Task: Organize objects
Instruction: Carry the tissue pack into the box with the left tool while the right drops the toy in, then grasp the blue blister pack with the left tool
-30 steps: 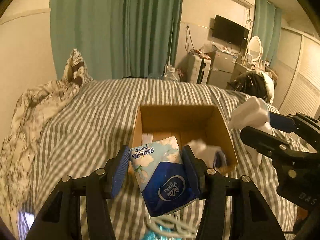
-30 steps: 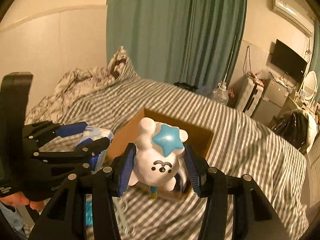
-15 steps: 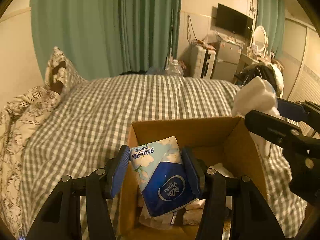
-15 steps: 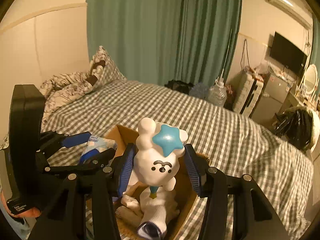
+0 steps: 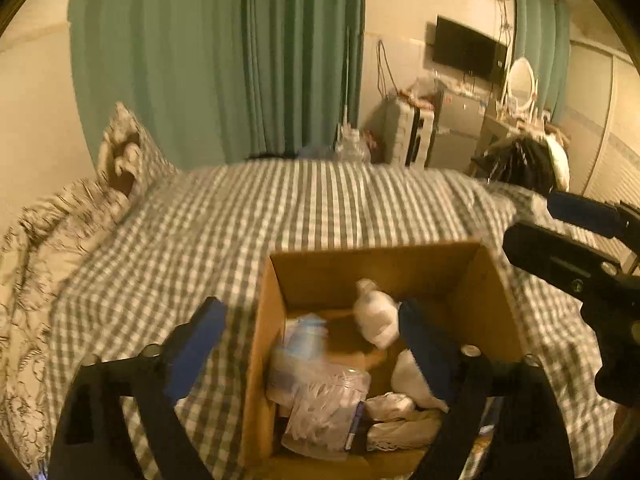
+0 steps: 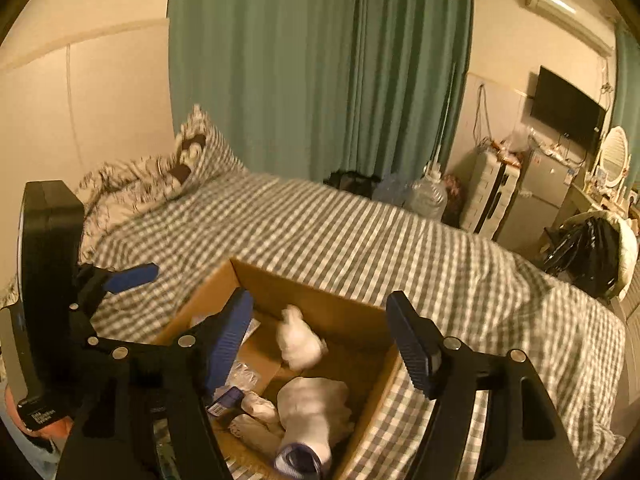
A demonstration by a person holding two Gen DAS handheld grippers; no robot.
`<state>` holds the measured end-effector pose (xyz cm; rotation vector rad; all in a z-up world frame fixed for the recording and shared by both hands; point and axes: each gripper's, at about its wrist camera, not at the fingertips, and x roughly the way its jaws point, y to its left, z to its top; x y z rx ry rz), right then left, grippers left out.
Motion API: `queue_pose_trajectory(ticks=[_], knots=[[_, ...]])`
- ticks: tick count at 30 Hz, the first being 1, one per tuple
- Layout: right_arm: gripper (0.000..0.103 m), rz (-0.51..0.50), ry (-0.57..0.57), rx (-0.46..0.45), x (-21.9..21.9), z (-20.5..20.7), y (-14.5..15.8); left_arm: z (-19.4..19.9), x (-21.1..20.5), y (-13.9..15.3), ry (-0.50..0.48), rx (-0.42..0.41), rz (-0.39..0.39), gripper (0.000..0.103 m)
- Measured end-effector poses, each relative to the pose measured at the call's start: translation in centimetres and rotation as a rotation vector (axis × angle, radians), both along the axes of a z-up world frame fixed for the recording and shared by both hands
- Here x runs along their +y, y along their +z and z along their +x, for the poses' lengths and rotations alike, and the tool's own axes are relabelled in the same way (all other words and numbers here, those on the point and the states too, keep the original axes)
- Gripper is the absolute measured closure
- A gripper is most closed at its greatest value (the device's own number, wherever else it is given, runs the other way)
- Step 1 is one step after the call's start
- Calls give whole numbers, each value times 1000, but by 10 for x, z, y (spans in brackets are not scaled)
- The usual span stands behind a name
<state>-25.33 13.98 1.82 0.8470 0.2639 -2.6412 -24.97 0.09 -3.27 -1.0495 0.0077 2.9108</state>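
Note:
An open cardboard box [image 5: 272, 320] [image 6: 320, 308] sits on the checked bed. My left gripper [image 5: 316, 340] is open and empty above the box's left side. My right gripper [image 6: 324, 340] is open and empty above the box. A blurred white toy figure [image 5: 376, 316] [image 6: 298, 340] is inside the box near its back wall. A blurred tissue pack [image 5: 304, 344] is over a clear plastic packet [image 5: 324, 408] in the box. White socks [image 6: 316, 412] lie at the box's front.
The checked bedspread [image 5: 320, 208] surrounds the box. A patterned quilt and pillow [image 5: 120, 160] lie at the left. Green curtains [image 6: 320, 60], a TV [image 6: 568, 108], a suitcase and a dresser stand beyond the bed.
Both grippers opened. The tissue pack left my left gripper and the white toy left my right gripper; both are now in the box, blurred.

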Motion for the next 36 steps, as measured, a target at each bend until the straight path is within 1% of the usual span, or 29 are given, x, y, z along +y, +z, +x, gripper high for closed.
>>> queue_pose_trajectory(ticks=[3, 7, 8, 10, 12, 14, 18, 23, 26, 27, 31, 33, 34, 36], knots=[[29, -11, -5, 44, 7, 22, 23, 16, -2, 25, 8, 39, 1, 5], [23, -18, 0, 91, 14, 50, 53, 38, -6, 55, 19, 83, -10, 3], [21, -17, 0, 105, 16, 58, 61, 48, -6, 63, 22, 96, -16, 0], [18, -17, 3, 127, 19, 75, 72, 65, -6, 75, 25, 119, -27, 0], [14, -20, 12, 142, 21, 93, 80, 81, -7, 83, 29, 136, -46, 0], [14, -19, 25, 149, 23, 108, 84, 93, -9, 87, 37, 144, -61, 0], [12, -1, 36, 151, 24, 134, 79, 120, -13, 85, 48, 138, -75, 0], [8, 2, 40, 124, 27, 157, 56, 144, -23, 68, 62, 110, -74, 0], [8, 12, 51, 83, 27, 163, 32, 156, -27, 47, 77, 81, -75, 0], [8, 22, 53, 64, 27, 164, 21, 159, -29, 38, 83, 64, -72, 0], [8, 33, 44, -18, 28, 163, -23, 160, -37, -16, 125, -62, -5, 0], [8, 27, 33, -81, 29, 157, -50, 159, -37, -44, 141, -126, -4, 0], [8, 27, 21, -108, 30, 154, -63, 160, -37, -52, 148, -143, -7, 0], [8, 20, 13, -162, 30, 148, -87, 161, -32, -78, 150, -192, -20, 0]])
